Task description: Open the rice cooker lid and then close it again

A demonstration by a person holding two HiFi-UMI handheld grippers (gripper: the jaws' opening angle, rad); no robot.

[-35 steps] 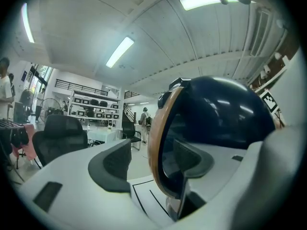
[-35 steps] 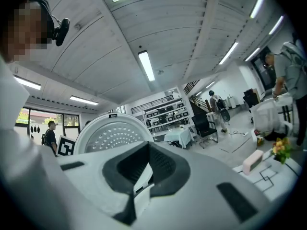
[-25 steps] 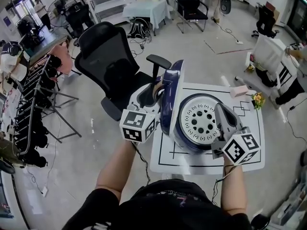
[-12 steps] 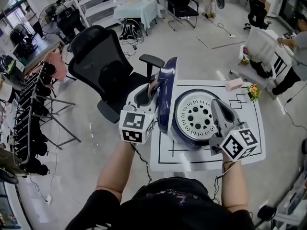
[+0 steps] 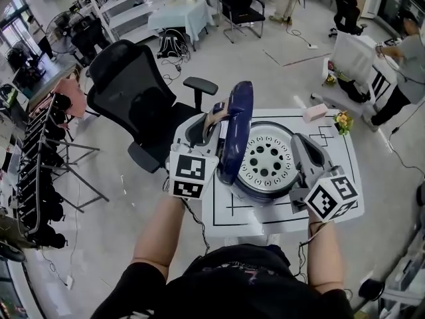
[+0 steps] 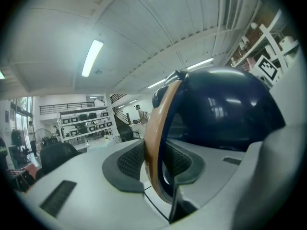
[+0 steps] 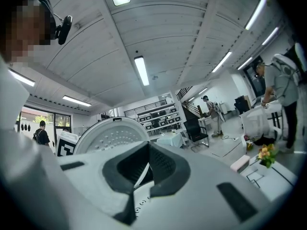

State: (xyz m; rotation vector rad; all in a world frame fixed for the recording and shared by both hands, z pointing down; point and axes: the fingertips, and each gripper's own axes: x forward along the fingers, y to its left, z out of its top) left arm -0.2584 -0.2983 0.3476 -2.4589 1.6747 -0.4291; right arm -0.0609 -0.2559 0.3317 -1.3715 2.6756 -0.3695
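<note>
Around lid handle [image 6: 156, 114], left tool [image 6: 154, 163] tighter

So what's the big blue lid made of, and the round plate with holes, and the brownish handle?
Lid: probably plastic, dark blue and glossy, since bright reflections show on it.
Holed plate: looks like metal, with a pale silvery-grey, matte surface.
Handle: likely plastic, smooth and tan with only a dull sheen.

Left gripper [image 5: 212, 126]: jaws have just been closing, and the pads now pinch the handle [image 6: 153, 128] that runs between them. My wrist rolls a little, so the marker cube sits squarer. The lid [image 5: 238, 125] tips slightly further over the white disc.
</note>
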